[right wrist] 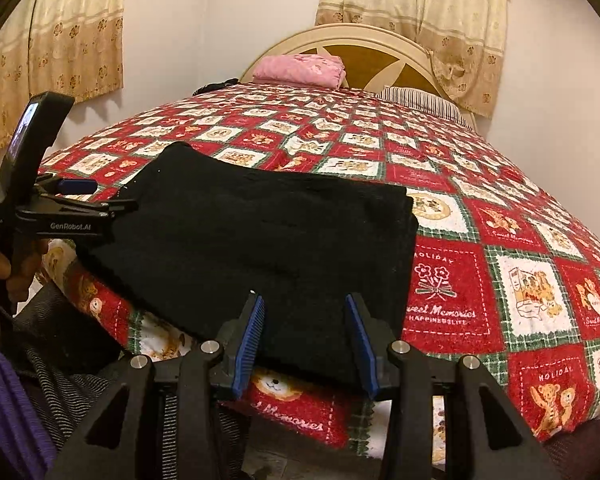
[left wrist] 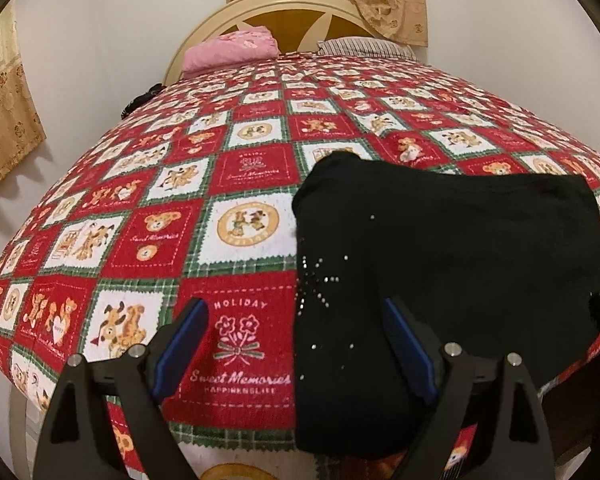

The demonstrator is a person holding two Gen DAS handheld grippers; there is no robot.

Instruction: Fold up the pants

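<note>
The black pants (left wrist: 440, 280) lie folded into a flat rectangle on the red patchwork bedspread (left wrist: 220, 208) near the bed's front edge; small shiny studs dot their left side. They also show in the right wrist view (right wrist: 260, 240). My left gripper (left wrist: 296, 312) is open and empty, hovering over the pants' left edge. My right gripper (right wrist: 305, 308) is open and empty, just above the pants' near edge. The left gripper also shows from the side at the left of the right wrist view (right wrist: 92, 196).
A folded pink cloth (left wrist: 232, 50) and a striped pillow (left wrist: 364, 46) lie by the cream headboard (left wrist: 300, 4). Curtains (right wrist: 416, 4) hang behind. The bed's front edge (right wrist: 300, 412) drops off just below the grippers. A person's hand (right wrist: 4, 264) is at far left.
</note>
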